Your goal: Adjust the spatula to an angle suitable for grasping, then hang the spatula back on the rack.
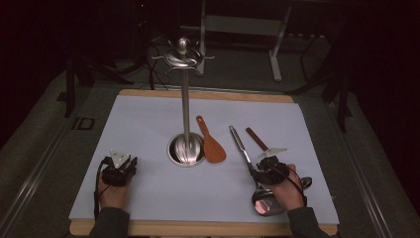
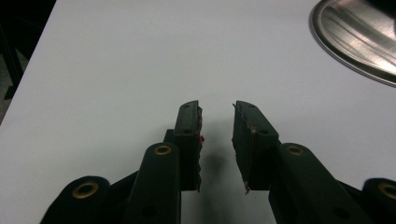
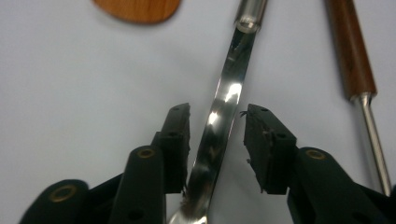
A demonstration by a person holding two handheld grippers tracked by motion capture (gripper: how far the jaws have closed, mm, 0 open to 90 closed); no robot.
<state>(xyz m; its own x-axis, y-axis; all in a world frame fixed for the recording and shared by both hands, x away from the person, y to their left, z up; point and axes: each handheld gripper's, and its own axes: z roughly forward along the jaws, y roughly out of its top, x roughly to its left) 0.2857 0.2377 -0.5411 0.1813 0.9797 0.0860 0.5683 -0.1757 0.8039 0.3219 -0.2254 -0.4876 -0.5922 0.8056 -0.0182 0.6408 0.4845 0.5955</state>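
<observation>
Right gripper view showed the right claw (image 3: pixel 217 123) open, its jaws straddling the steel ladle handle (image 3: pixel 224 107) flat on the table (image 3: pixel 70 93), apparently lined up to grip. The left claw (image 2: pixel 217 116) rested open, empty, near the rack base (image 2: pixel 359 42).

A pale lavender-white sheet (image 1: pixel 148 193) covers a light wooden table (image 1: pixel 208 94). Between the right gripper's (image 3: pixel 216 122) black jaws runs the mirror-bright silver neck of a steel ladle (image 3: pixel 219 121); beyond the jaw tips lies an orange-brown wooden spatula (image 3: pixel 137 8), and to their right a red-brown wooden handle (image 3: pixel 352 51) meets a silver shank. The left gripper's (image 2: pixel 217 119) jaws are black with brass-coloured rivets, a red speck on one pad; a brushed silver stand base (image 2: pixel 355 39) gleams off to their right.
</observation>
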